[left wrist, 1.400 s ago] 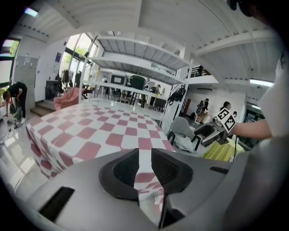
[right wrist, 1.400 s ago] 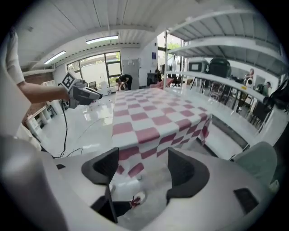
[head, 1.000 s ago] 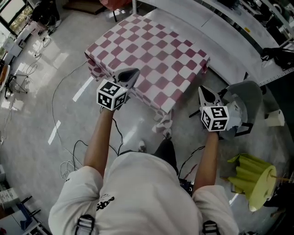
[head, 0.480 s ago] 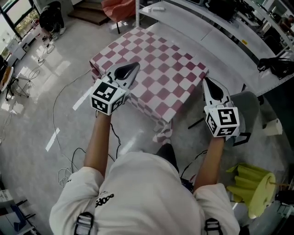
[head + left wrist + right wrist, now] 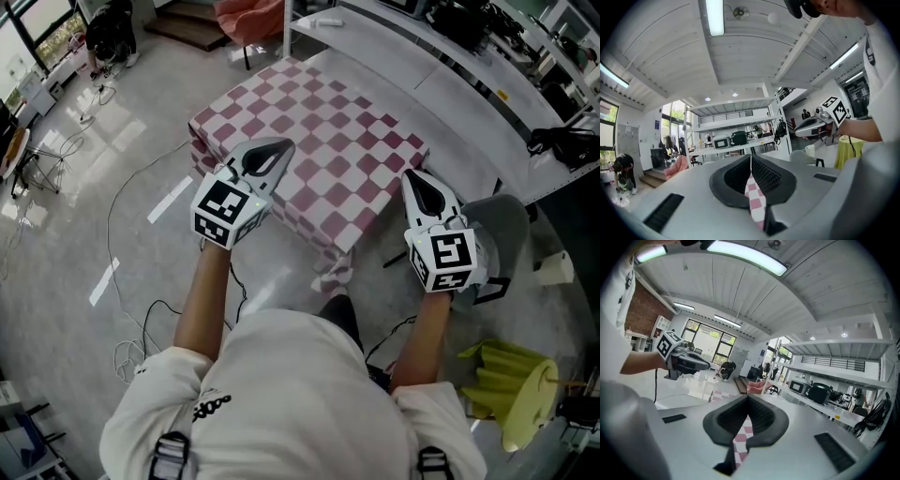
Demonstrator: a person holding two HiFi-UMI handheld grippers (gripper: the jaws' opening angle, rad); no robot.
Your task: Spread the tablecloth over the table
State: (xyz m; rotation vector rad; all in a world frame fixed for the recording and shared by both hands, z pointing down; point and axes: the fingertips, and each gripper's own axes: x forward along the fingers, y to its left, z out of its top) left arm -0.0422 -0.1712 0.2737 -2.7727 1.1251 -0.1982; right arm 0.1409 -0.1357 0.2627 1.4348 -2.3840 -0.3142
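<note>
Left gripper (image 5: 281,146), right gripper (image 5: 412,178) on tablecloth (image 5: 328,117)

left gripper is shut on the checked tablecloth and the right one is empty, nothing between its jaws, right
Not quite. The right gripper is not empty: the right gripper view shows its jaws shut on a strip of the checked tablecloth. The rest stands: the left gripper is shut on the cloth too, as the left gripper view shows.
</note>
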